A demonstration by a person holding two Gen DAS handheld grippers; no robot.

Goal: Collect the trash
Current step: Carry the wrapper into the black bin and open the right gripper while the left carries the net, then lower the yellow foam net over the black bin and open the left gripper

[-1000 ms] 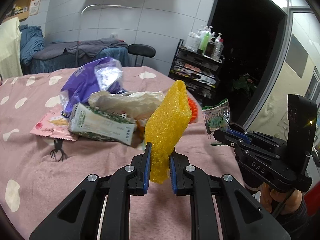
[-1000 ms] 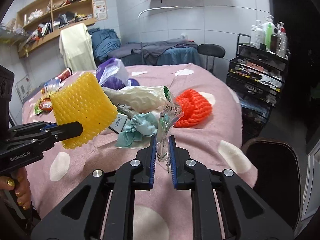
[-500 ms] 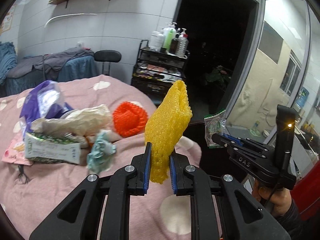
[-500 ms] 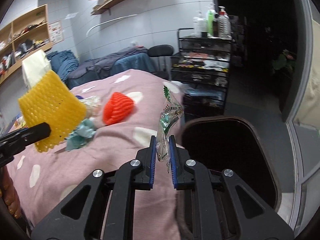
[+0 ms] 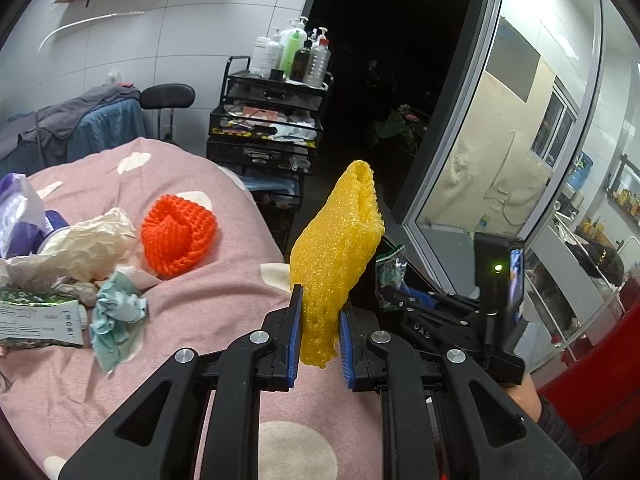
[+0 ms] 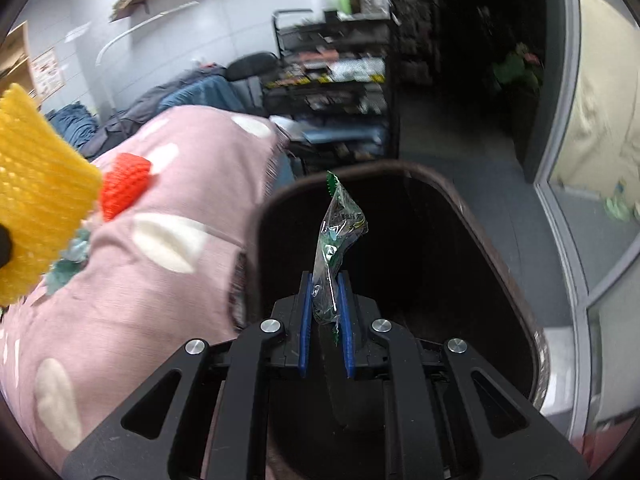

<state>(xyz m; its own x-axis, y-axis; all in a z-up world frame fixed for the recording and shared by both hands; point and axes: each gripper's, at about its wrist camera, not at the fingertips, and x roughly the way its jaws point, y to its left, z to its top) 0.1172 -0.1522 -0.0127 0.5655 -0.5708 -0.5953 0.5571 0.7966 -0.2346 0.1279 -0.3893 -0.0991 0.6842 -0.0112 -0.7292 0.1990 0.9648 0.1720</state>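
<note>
**Both tongs carry trash to the bin beside the bed**

The right tongs (image 6: pixel 324 304) are clamped on a crumpled clear-and-green wrapper (image 6: pixel 338 236), which stands up between the blue pads directly over the dark mouth of a bin (image 6: pixel 492 236). The bin sits on the floor, tight against the edge of a bed under a pink cover with pale spots (image 6: pixel 172 292).

The left tongs (image 5: pixel 319 338) grip a yellow foam net sleeve (image 5: pixel 340 248) by its lower end. They are over the near corner of the bed, just beside the right tongs and short of the bin.

This looks like the drop-off step. The next move probably calls for parting the right pads so the wrapper falls inside the rim, then bringing the yellow sleeve over the opening.

More trash waits on the bed: an orange foam net (image 5: pixel 178 234), crumpled paper (image 5: pixel 80 248) and a teal wad (image 5: pixel 116 312). The floor beyond the bin lies open; a black cart (image 5: pixel 268 136) stands behind it.
</note>
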